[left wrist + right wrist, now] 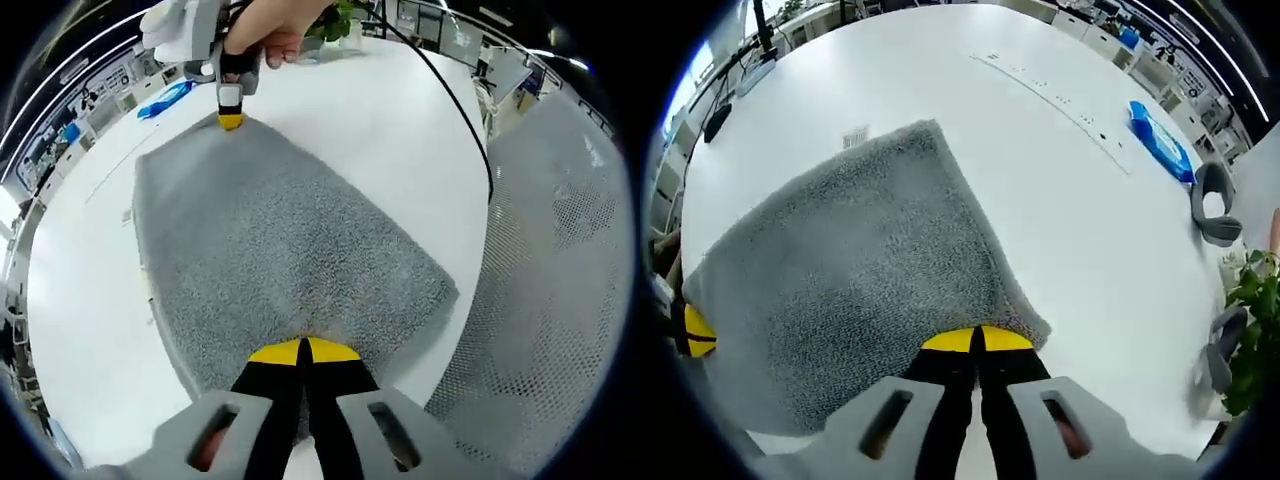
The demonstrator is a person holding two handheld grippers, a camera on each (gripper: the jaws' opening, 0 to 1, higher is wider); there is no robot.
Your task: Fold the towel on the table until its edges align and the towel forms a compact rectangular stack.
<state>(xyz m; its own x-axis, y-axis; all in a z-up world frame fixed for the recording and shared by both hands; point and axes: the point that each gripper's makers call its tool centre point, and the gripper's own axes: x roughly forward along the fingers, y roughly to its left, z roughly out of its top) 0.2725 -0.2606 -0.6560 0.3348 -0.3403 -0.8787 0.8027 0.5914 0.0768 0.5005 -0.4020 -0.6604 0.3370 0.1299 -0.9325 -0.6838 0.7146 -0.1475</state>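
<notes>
A grey towel (280, 240) lies folded on the white table (400, 120). My left gripper (304, 348) is shut on the towel's near edge, yellow tips pressed together over the cloth. At the far corner, the right gripper (230, 112), held by a hand, pinches the towel. In the right gripper view the same towel (860, 270) spreads away from my right gripper (977, 340), which is shut on its near corner. The left gripper's yellow tip (695, 332) shows at the towel's left edge.
A blue packet (1160, 140) and a grey handle-shaped object (1212, 205) lie on the table's far side near a green plant (1255, 330). A black cable (450, 90) runs across the table. A grey mesh chair (560, 260) stands beside the table edge.
</notes>
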